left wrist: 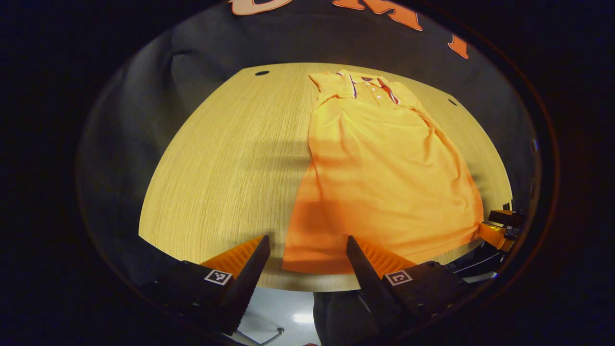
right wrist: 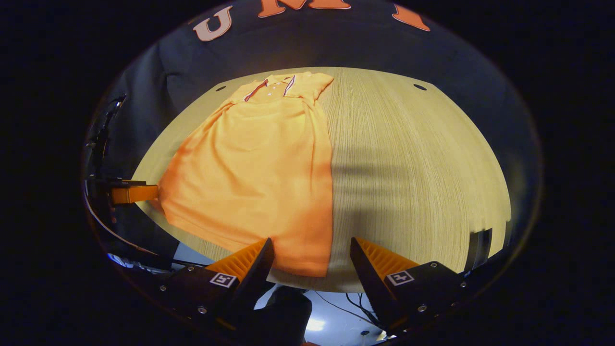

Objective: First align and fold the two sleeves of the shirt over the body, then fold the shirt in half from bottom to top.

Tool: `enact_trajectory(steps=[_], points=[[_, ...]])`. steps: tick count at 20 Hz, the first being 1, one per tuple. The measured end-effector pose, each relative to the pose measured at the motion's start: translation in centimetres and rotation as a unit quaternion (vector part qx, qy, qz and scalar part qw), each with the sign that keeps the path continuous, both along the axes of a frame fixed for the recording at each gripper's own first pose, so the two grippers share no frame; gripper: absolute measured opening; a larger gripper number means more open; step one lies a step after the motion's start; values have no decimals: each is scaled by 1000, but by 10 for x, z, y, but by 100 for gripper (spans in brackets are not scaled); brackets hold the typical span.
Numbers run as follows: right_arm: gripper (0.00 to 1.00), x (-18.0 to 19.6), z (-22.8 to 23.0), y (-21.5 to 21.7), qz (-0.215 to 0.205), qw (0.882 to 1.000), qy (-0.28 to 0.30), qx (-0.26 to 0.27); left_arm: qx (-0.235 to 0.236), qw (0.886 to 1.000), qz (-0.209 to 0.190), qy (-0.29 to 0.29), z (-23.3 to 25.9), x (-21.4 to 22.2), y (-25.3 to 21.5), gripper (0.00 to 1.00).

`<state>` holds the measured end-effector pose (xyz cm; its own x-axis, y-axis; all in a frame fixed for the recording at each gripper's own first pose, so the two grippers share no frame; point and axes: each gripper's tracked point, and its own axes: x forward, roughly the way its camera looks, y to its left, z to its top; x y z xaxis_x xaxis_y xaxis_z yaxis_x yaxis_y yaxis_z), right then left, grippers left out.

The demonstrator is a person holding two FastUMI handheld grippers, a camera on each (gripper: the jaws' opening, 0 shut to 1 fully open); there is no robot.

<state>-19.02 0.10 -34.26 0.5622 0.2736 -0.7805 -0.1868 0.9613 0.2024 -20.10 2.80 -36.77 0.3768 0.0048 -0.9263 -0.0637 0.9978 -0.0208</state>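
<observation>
The shirt (left wrist: pixel 384 178) lay flat on the wooden table (left wrist: pixel 230 158), collar (left wrist: pixel 370 86) at the far edge and hem at the near edge. Both sleeves appeared already folded in over the body, leaving a long, narrow shape; on that evidence, stage 1 was judged complete. Stage 2, the bottom-to-top fold, was not yet done.

The left gripper (left wrist: pixel 307 259) was positioned at 1 hem corner with its jaws wide apart and nothing between them. The right gripper (right wrist: pixel 311 262) was positioned at the other hem corner, likewise wide and empty. Each gripper also appeared at the rim of the other's view, beside the hem.

Remaining work: grasp both hem corners and carry them to the collar.
</observation>
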Motion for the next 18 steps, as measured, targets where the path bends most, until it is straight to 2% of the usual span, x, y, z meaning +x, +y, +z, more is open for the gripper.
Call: enact_trajectory(steps=[6, 10, 11, 13, 14, 15, 16, 17, 18], points=[[97, 6, -8, 4, 7, 1000, 12, -19, 30, 999, -20, 19, -10, -4, 13, 100], [98, 7, -10, 6, 20, 999, 18, -32, 33, 998, -51, 18, -13, 2, 16, 99], [97, 9, -10, 7, 23, 999, 20, -35, 27, 998, -55, 18, -13, 4, 15, 98], [93, 9, -11, 9, 26, 999, 29, -34, -14, 998, -54, 35, -17, 3, 6, 98], [85, 10, -10, 11, 18, 999, 41, -25, -22, 998, -43, 39, -20, 6, 6, 95], [76, 11, -10, 10, 4, 999, 48, -15, -24, 998, -33, 41, -19, 7, 9, 79], [48, 11, -10, 11, -10, 999, 53, -1, -40, 997, -40, 45, -34, 15, 4, 76], [41, 13, -9, 9, -21, 998, 58, 10, -61, 997, -28, 31, -14, 14, -3, 54], [20, 14, -9, 13, -19, 997, 66, 35, -70, 996, -31, 50, -17, 15, -7, 31]])
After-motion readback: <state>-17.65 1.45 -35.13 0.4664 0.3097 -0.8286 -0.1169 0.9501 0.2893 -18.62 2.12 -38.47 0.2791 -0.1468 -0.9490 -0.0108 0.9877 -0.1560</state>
